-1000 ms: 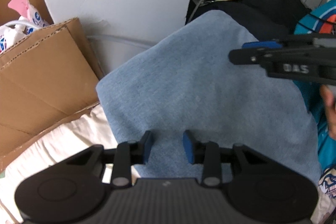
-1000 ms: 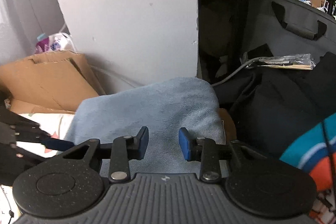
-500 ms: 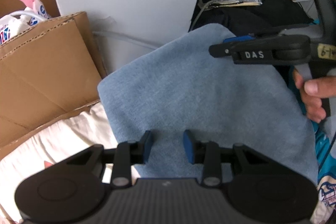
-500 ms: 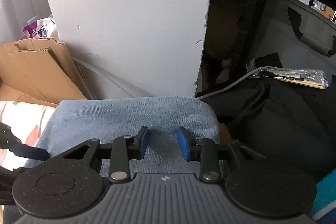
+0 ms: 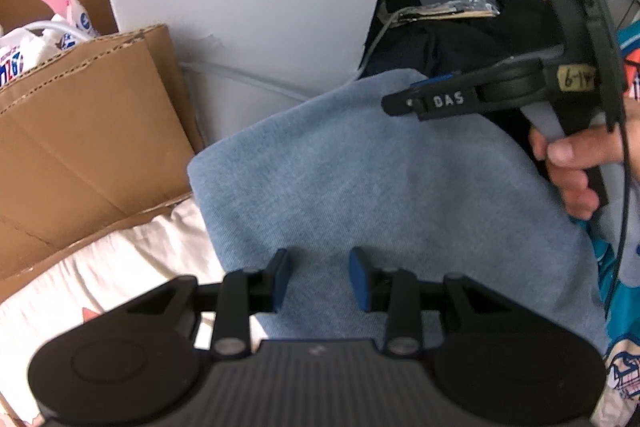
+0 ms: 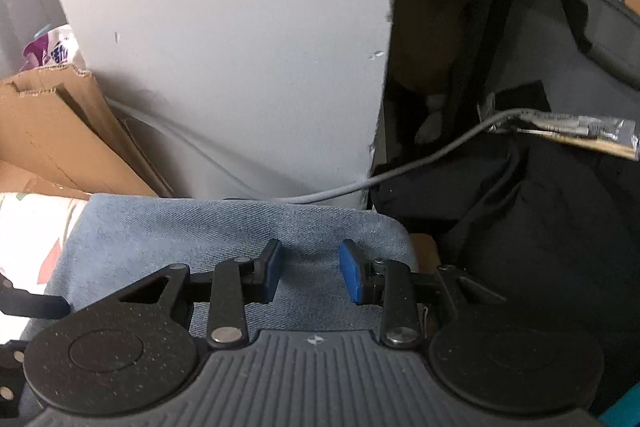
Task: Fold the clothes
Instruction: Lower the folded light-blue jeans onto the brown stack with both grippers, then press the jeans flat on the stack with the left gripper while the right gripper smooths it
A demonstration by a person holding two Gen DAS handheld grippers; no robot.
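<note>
My left gripper [image 5: 318, 281] hangs part-open over the near edge of the folded blue denim garment [image 5: 384, 195], gripping nothing. My right gripper [image 6: 307, 277], jaws also apart and empty, hangs above its far corner by the white wall [image 6: 224, 47].

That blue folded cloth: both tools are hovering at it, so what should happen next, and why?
Probably lower the right hand-held gripper onto the far edge of the blue cloth and close. Its jaws stand open over that edge with nothing gripped, and the left hand-held gripper waits open at the near edge.
</note>
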